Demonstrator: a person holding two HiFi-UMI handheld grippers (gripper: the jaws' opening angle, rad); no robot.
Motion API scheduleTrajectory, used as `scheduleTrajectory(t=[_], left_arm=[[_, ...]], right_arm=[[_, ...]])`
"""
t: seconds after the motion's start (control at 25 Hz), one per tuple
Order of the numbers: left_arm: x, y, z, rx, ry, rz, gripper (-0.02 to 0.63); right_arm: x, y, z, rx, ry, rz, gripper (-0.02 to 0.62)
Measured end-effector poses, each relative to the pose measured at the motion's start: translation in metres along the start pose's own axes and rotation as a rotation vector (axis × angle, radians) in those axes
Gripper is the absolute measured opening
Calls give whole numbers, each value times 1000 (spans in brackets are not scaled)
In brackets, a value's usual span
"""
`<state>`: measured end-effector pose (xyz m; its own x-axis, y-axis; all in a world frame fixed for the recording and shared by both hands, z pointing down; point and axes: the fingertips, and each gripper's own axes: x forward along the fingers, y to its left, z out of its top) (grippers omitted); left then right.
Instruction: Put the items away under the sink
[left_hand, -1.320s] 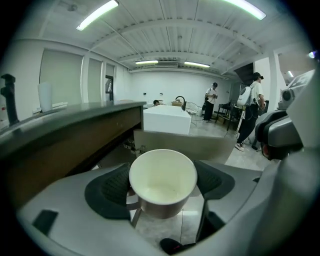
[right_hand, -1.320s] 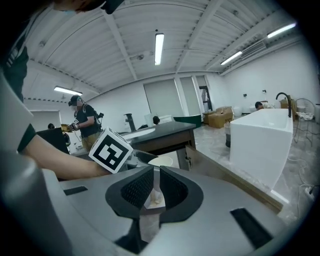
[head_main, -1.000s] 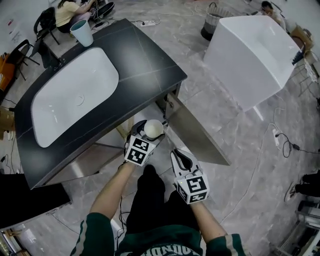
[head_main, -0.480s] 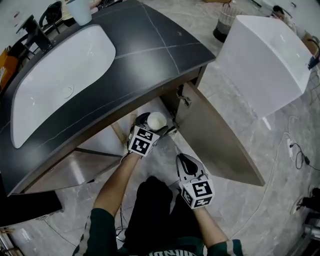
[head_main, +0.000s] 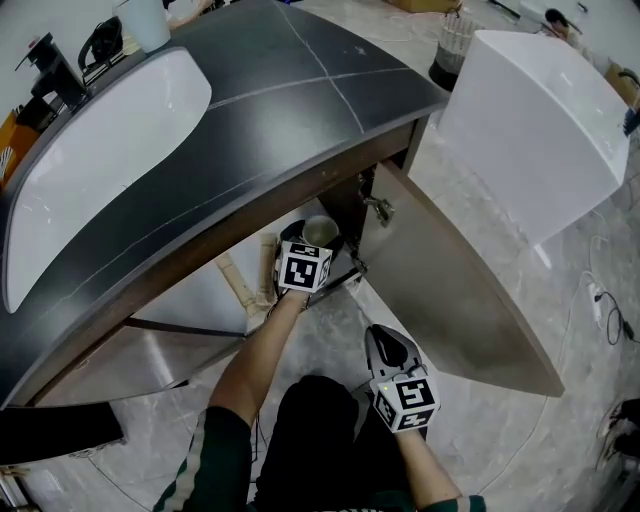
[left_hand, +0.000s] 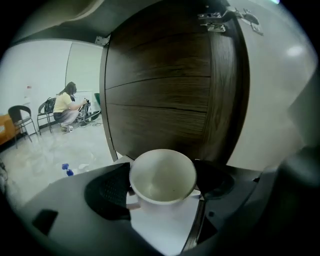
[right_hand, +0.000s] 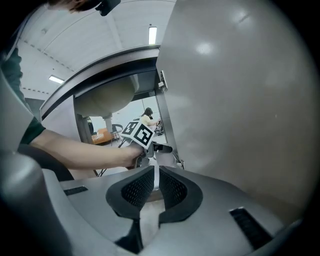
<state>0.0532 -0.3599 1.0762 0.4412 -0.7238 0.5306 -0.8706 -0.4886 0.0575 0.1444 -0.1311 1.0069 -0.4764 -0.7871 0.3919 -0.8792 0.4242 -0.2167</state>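
Fingers (left_hand: 111, 189) of L gripper (left_hand: 162, 182) are clamped on a white cup (left_hand: 162, 175), one each side, cup mouth toward that gripper's camera. Cup is just beside the hinge edge of the open cabinet door (head_main: 450, 300), at the cupboard opening. R gripper (head_main: 385, 345) hangs near the door's inner face, jaws pressed together, nothing btw them. Risk: cup clips the door's hinge (head_main: 378, 208) going in, or slips out, since it's smooth & round.
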Motion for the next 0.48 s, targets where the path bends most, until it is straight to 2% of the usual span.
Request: scheduleTrajectory(t=[0.36, 0.48], left_arm=[[43, 8, -17, -15, 19, 41, 414], [45, 11, -31, -47, 35, 58, 414]], right_arm=[[1, -12, -13, 9, -7, -12, 60], [-4, -9, -17, 47, -15, 4, 60]])
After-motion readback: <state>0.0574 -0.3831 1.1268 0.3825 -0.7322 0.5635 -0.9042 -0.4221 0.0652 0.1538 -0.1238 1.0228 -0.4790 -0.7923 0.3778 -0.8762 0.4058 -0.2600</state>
